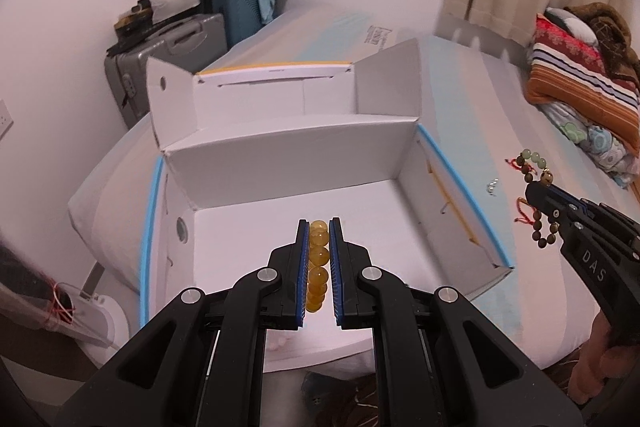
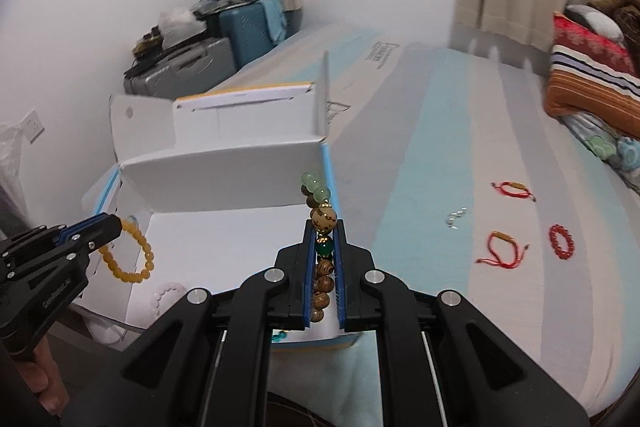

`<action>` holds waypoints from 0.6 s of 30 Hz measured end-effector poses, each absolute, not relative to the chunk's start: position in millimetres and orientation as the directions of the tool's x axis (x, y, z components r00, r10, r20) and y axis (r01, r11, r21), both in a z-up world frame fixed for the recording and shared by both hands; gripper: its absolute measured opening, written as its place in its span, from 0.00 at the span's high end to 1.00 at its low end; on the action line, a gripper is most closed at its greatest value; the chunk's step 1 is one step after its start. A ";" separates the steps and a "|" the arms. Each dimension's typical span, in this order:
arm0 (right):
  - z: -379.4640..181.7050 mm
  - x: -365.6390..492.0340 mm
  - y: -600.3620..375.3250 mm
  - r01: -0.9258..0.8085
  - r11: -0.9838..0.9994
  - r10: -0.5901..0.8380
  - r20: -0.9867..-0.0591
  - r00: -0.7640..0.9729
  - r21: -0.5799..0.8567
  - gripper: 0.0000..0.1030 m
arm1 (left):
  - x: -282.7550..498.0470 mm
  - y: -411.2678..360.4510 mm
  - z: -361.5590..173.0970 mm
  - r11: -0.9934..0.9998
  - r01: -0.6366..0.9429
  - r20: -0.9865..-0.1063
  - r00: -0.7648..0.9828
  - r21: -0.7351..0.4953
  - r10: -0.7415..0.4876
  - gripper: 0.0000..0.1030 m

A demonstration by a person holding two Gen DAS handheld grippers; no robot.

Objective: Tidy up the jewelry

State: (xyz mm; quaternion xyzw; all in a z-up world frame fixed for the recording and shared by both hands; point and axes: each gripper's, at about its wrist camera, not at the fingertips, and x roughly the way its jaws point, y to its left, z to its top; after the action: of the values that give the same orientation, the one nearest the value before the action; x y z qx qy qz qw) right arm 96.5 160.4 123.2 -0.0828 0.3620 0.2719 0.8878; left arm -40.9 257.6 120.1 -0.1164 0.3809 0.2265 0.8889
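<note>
Bracelets pinched in both my grippers.
Left gripper (image 1: pixel 319 227) clamps yellow beads (image 1: pixel 319 259) over the box (image 1: pixel 280 147); right gripper (image 2: pixel 325 225) clamps wooden beads (image 2: pixel 323 283), lower strand hidden.

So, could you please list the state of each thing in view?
Left gripper: shut on yellow bracelet, over box.
Right gripper: shut on wooden bracelet.
Box: open, flaps up.
White bracelet: lying in box.
Red bead bracelet: lying on bed.
</note>
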 end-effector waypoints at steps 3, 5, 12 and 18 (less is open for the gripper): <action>117.2 96.6 175.2 -0.563 0.825 0.424 -0.708 0.564 0.046 0.93 | -42.8 265.7 113.5 0.863 -0.504 -0.739 0.595 -0.037 0.316 0.91; 112.2 97.9 183.7 -0.573 0.818 0.422 -0.724 0.546 0.045 0.93 | -43.6 269.9 109.2 0.857 -0.514 -0.746 0.584 -0.034 0.321 0.91; 89.4 103.7 207.3 -0.596 0.803 0.386 -0.786 0.483 0.029 0.93 | -44.1 287.7 90.4 0.820 -0.571 -0.793 0.508 -0.017 0.337 0.91; 70.5 110.8 222.2 -0.603 0.797 0.341 -0.841 0.421 0.021 0.93 | -41.7 296.7 73.7 0.814 -0.580 -0.823 0.475 -0.025 0.313 0.91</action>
State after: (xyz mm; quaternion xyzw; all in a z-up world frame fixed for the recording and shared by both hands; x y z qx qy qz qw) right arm 110.8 222.2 70.5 -0.1435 0.4570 0.2840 0.8306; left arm -41.7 296.7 73.7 -0.1521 0.4392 0.2640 0.8452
